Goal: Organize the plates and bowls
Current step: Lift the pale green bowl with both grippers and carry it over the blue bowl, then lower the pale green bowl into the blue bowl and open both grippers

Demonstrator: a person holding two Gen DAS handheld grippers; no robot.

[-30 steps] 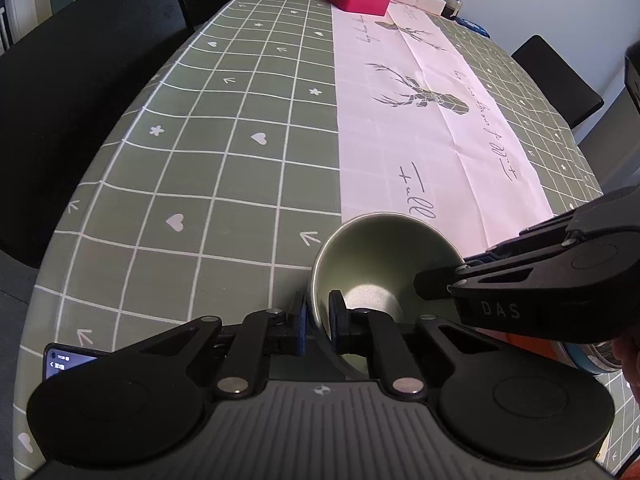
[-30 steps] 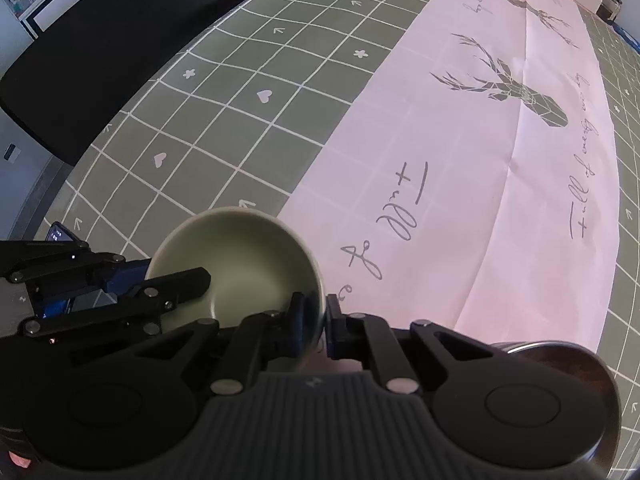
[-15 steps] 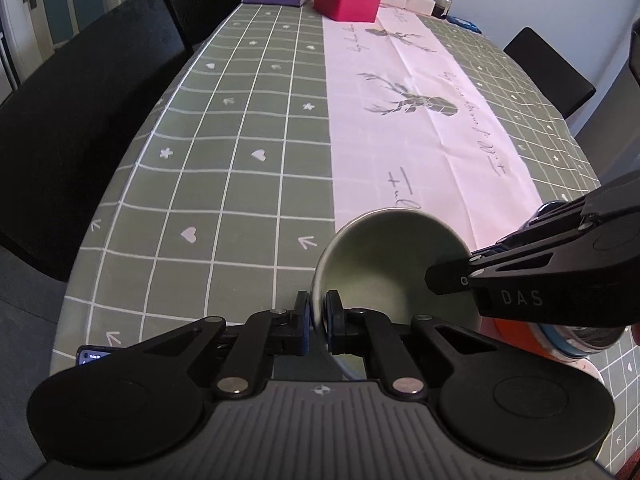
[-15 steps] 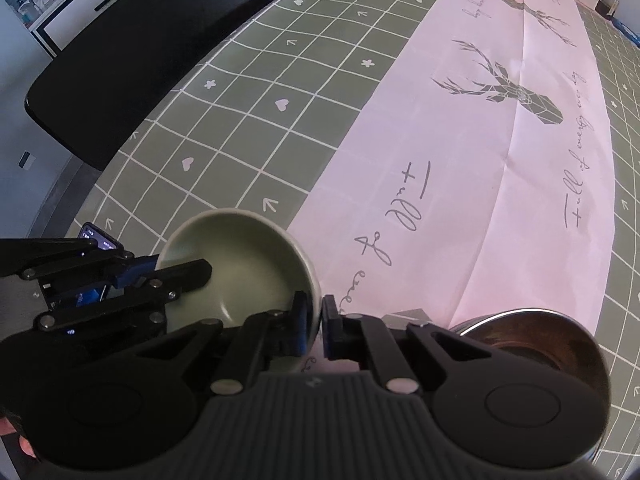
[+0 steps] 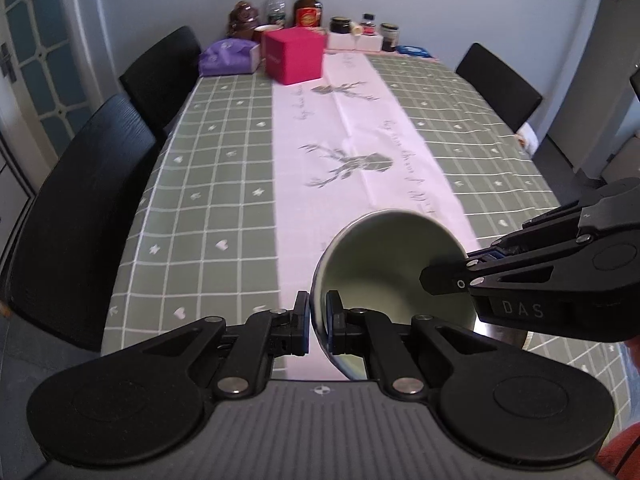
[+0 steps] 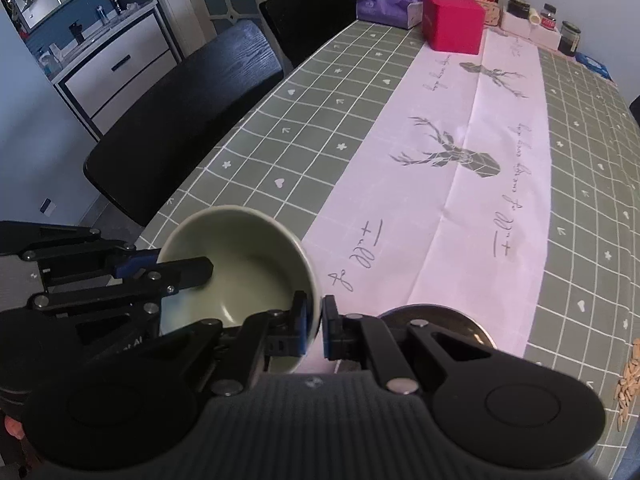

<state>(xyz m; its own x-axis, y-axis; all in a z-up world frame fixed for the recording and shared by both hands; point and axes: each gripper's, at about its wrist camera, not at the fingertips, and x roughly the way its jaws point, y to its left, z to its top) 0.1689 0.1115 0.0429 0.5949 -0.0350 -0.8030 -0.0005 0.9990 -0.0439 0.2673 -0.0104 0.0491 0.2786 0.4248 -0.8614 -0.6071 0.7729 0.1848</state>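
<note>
Tablecloth (image 5: pixel 208 200) in green checks with a pink runner (image 5: pixel 340 152) covers the long table below me. Above its near end I hold one green bowl (image 5: pixel 384 264) in the air, tilted. My left gripper (image 5: pixel 317 322) is clamped on its near rim, my right gripper (image 6: pixel 314 326) on the opposite rim.

Bowl (image 5: pixel 392 268) is hanging above the table's near end (image 5: pixel 224 216), the runner (image 5: pixel 352 160) is lying down the middle, and a box (image 5: pixel 294 54) is sitting at the far end before the bottles (image 5: pixel 308 4).
</note>
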